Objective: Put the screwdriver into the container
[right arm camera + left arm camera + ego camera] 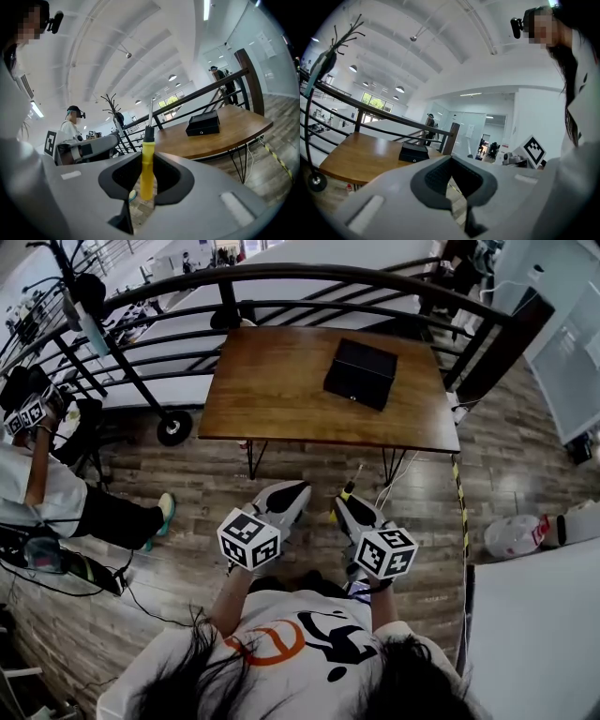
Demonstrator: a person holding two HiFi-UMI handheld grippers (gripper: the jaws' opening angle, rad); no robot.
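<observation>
- The right claw (146, 186) is clamped on the yellow handle of the screwdriver (147, 159), whose shaft points up and away.
- The screwdriver is probably light and stiff. Its smooth handle could pivot between the pads, so a mid-handle hold suits it.
- The left claw (457, 199) is closed with nothing in it.
- The black container (361, 373) sits on the wooden worktop (272, 381), well apart from both claws. Whether its top is open is unclear.
- Only bare floor lies between, and a railing (281, 277) runs behind the worktop.
</observation>
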